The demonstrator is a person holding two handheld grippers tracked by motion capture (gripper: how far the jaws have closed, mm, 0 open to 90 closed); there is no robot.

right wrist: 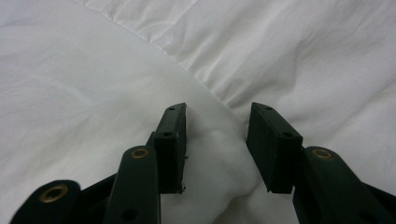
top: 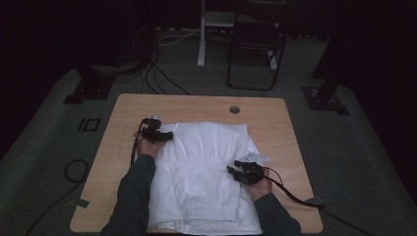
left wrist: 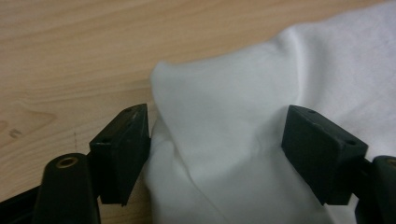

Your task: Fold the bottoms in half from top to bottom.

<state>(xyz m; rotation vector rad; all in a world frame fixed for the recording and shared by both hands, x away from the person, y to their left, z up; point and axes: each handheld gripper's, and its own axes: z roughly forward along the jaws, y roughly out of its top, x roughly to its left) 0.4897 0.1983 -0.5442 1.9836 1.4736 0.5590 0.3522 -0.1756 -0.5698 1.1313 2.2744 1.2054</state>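
Now left gripper low at white garment edge, jaws wide, unclamped; right gripper jaws pinching fold.

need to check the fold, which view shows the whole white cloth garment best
The high view: the white cloth garment lies spread across the wooden table, outline and ribbed hem visible. The left gripper view gives one raised corner between open jaws; the right gripper view gives close-up wrinkles.

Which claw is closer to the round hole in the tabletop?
Right. The right claw sits on the white garment below the hole; the left claw is at the garment's far-left corner, farther off.
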